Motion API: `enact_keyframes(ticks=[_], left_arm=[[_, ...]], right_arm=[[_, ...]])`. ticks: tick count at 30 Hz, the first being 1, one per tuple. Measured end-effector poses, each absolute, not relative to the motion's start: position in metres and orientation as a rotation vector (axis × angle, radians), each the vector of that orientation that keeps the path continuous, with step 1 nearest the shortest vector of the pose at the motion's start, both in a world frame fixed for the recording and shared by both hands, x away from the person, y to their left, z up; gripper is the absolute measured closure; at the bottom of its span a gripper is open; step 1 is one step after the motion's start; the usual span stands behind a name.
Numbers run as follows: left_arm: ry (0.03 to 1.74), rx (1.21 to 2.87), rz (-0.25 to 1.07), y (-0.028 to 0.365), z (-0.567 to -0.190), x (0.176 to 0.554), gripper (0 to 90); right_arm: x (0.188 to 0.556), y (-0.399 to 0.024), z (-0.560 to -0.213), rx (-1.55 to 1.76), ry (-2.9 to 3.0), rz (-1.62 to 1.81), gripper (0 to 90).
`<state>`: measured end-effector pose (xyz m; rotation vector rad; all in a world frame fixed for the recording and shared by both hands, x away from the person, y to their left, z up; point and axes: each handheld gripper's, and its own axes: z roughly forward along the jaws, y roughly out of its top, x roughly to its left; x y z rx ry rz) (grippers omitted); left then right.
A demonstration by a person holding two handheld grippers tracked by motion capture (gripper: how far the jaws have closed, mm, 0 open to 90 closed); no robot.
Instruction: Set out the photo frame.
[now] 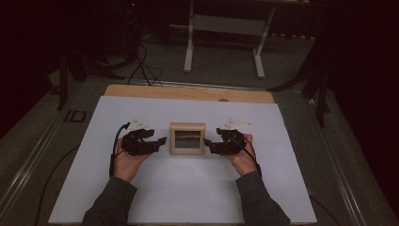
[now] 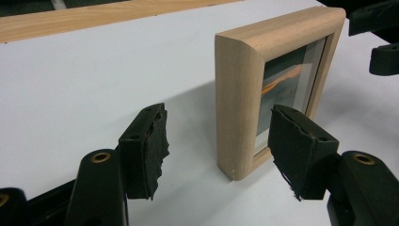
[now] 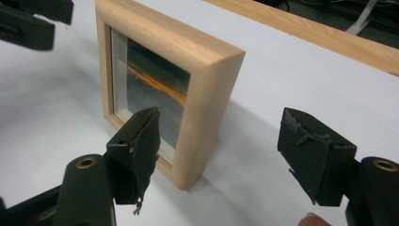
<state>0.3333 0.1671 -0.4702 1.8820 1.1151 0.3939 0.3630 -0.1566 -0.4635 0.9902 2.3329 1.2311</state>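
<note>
The small square light-wood picture frame (image 1: 187, 138) stands upright between both grippers, its side edges sitting in the gaps of wide-open jaws that grip nothing. Left gripper (image 2: 216, 141) and right gripper (image 3: 221, 150) flank it closely. One uneven squeeze or a nudge from one pad could tip it flat.

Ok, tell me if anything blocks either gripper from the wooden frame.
Nothing visible does. The frame stands upright on the white sheet with bare sheet on both sides. The left gripper and right gripper are open, each with a side edge of the frame just ahead of its fingers.
</note>
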Motion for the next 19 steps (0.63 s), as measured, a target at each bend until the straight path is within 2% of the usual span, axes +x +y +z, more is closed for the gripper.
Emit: enact_keyframes(ticks=[19], left_arm=[[1.182,1.874,0.436,0.202,-0.475,0.317,37.8]], right_arm=[[0.354,-0.186,-0.472,1.048,2.32,1.203,28.3]])
